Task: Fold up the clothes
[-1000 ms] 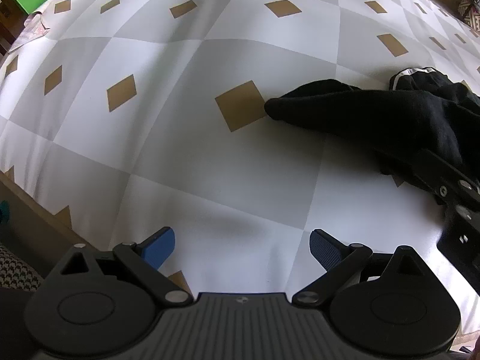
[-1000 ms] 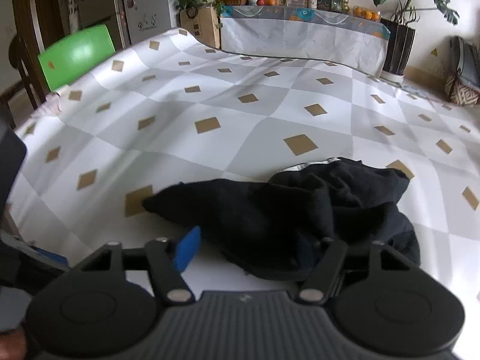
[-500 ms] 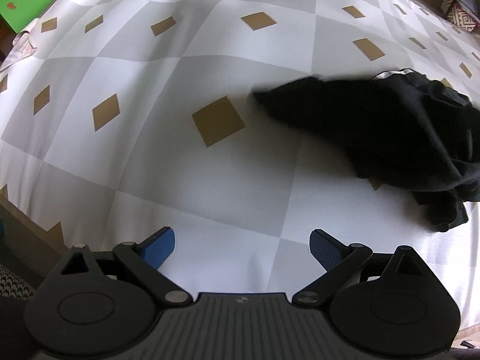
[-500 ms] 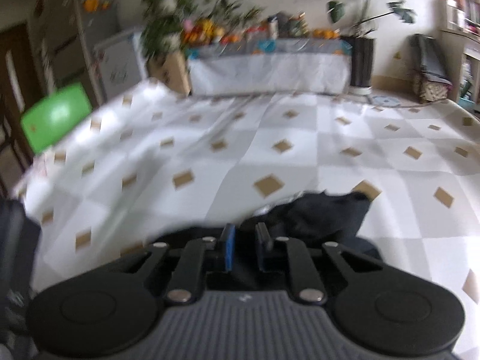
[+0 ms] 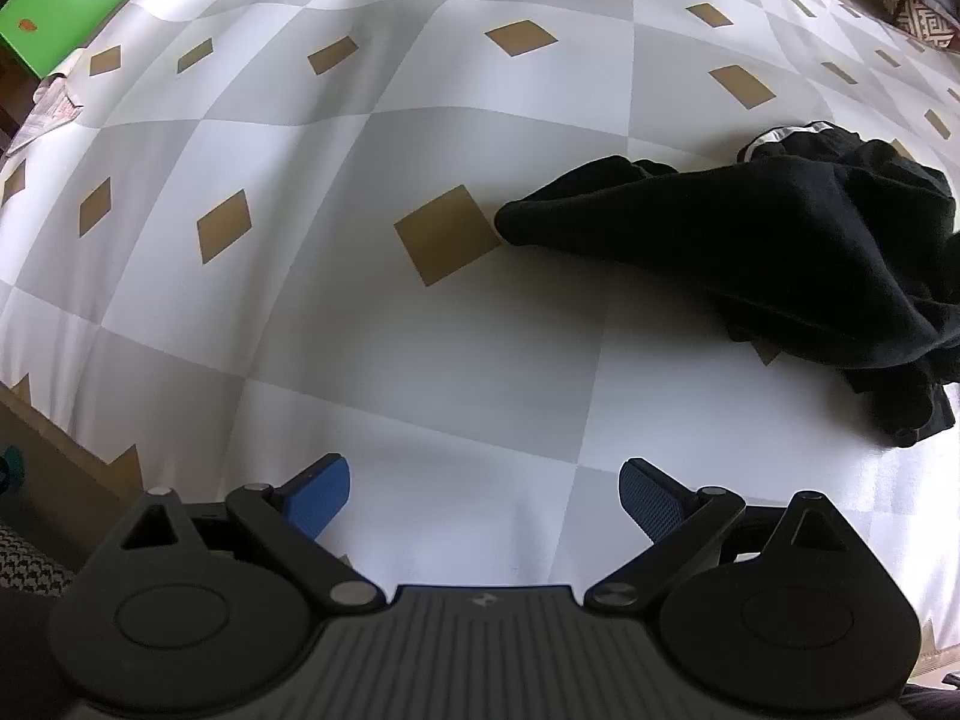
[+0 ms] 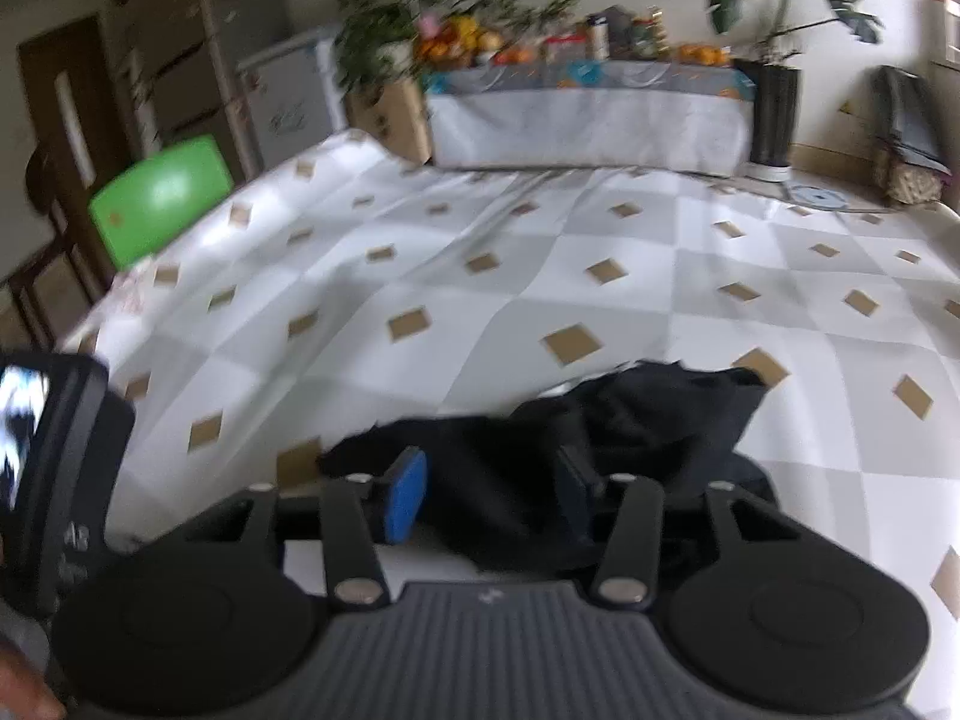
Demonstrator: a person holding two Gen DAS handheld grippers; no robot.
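A crumpled black garment (image 5: 780, 240) with a thin white trim lies on the checkered tablecloth (image 5: 420, 120), right of centre in the left wrist view. One dark end of it points left. My left gripper (image 5: 485, 501) hovers open over bare cloth near the table's front edge, well short of the garment. In the blurred right wrist view, the same black garment (image 6: 648, 420) lies just ahead of and between the fingers of my right gripper (image 6: 489, 501). Its jaws stand apart, the blue pad (image 6: 405, 504) on the left, and grip nothing that I can see.
A green chair back (image 6: 159, 198) stands at the table's far left corner. Beyond the table are a draped side table (image 6: 588, 114) with fruit and plants, and a fridge. The left hand-held unit's body (image 6: 60, 456) shows at the left edge of the right wrist view.
The right gripper closed and rose over the garment half a second ago; now its jaws have parted again. It has left the left wrist view, and the garment's pointed end has shifted slightly.
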